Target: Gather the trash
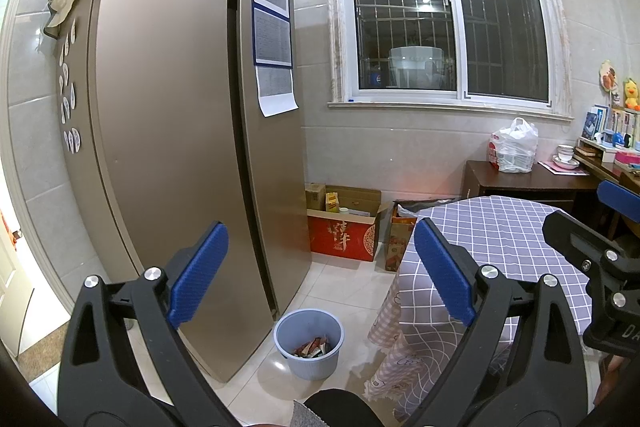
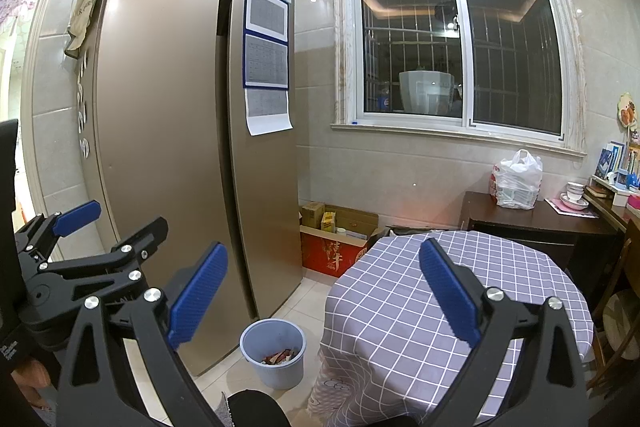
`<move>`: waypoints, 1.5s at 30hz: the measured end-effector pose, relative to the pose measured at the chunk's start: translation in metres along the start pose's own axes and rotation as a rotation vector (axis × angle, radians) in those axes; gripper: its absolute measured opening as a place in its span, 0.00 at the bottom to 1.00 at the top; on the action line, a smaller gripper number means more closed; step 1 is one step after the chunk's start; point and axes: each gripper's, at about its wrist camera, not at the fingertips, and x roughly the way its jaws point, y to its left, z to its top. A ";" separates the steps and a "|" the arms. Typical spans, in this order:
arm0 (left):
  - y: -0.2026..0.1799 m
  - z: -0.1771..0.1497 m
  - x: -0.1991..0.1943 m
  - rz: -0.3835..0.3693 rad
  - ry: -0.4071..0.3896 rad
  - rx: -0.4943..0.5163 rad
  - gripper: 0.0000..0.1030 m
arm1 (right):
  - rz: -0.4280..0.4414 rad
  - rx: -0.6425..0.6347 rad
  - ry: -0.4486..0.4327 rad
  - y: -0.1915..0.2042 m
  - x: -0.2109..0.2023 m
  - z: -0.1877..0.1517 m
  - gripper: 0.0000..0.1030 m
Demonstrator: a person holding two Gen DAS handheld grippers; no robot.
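A light blue bin (image 1: 309, 342) (image 2: 273, 351) stands on the tiled floor between the fridge and the table, with crumpled wrappers (image 1: 314, 348) (image 2: 282, 356) inside. My left gripper (image 1: 322, 273) is open and empty, held high above the bin. My right gripper (image 2: 324, 291) is also open and empty, over the table's near left edge. The right gripper's body (image 1: 600, 251) appears at the right edge of the left wrist view; the left gripper (image 2: 80, 259) appears at the left of the right wrist view. The round table (image 1: 500, 239) (image 2: 400, 287) has a purple checked cloth.
A tall bronze fridge (image 1: 172, 131) (image 2: 176, 131) fills the left. Open cardboard boxes (image 1: 344, 227) (image 2: 336, 239) sit under the window. A dark side table (image 1: 520, 183) (image 2: 532, 219) holds a white plastic bag (image 1: 514, 147) (image 2: 518, 181) and bowls. A dark knee (image 1: 340, 407) shows below.
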 end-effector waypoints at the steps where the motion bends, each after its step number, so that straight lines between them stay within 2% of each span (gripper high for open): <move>1: 0.000 0.000 0.000 0.000 -0.001 0.001 0.90 | -0.001 0.000 0.000 0.000 0.000 0.000 0.92; 45: -0.001 -0.002 0.006 -0.013 0.002 0.006 0.90 | -0.006 0.011 0.003 0.002 0.001 -0.006 0.92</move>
